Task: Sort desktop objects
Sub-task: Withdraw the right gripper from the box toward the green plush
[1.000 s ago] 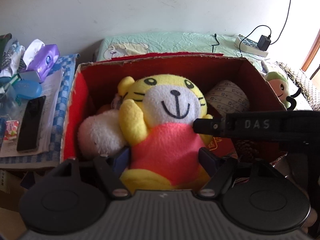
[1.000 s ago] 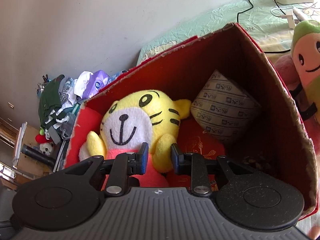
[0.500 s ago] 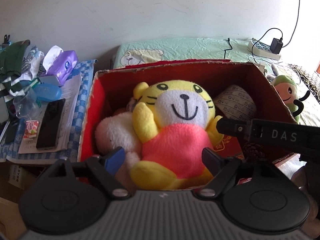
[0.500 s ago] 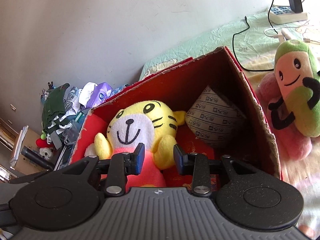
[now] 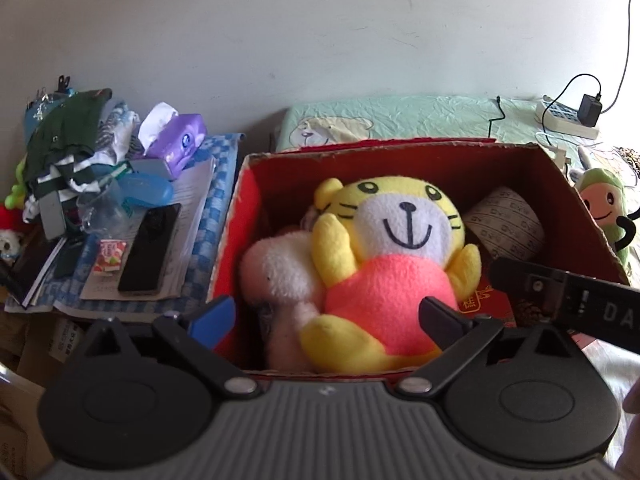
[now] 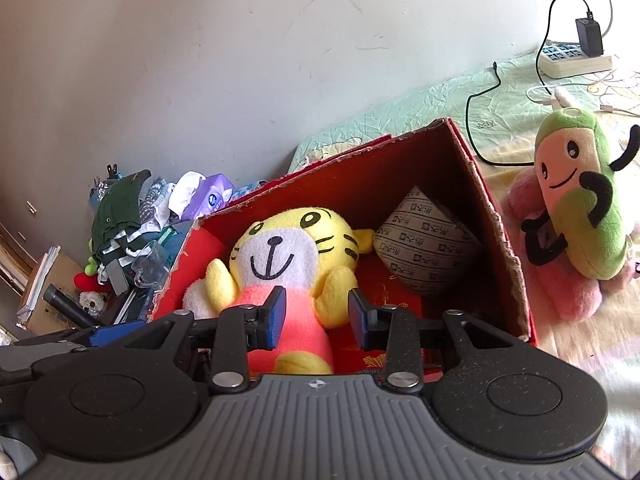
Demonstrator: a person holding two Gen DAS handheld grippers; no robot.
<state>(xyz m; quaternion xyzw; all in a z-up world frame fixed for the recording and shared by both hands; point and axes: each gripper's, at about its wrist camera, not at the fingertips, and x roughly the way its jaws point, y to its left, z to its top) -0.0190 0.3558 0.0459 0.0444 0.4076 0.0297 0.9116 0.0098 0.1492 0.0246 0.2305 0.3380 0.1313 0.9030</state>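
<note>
A yellow tiger plush [image 5: 394, 256] [image 6: 288, 256] in a pink shirt lies on its back inside a red cardboard box [image 5: 576, 200] [image 6: 496, 208]. Beside it in the box are a white plush [image 5: 276, 268] and a patterned paper-wrapped bundle [image 5: 506, 216] [image 6: 428, 248]. My left gripper [image 5: 326, 316] hangs open above the box's near edge, with nothing between its fingers. My right gripper [image 6: 316, 316] is open too, a little above the tiger's body, holding nothing. A green and pink plush [image 6: 576, 200] [image 5: 604, 204] lies on the bed to the right of the box.
A cluttered side table [image 5: 216, 184] on the left carries a purple tissue pack [image 5: 178, 144], a black phone [image 5: 150, 248], papers and a heap of clothes [image 5: 68, 140]. A power strip [image 6: 572, 58] with a charger and cables sits on the bed sheet behind the box.
Both grippers have drawn back and up from the box. The left gripper's fingers have spread away from the tiger, which stays lying in the box. The right gripper has opened a little wider.
</note>
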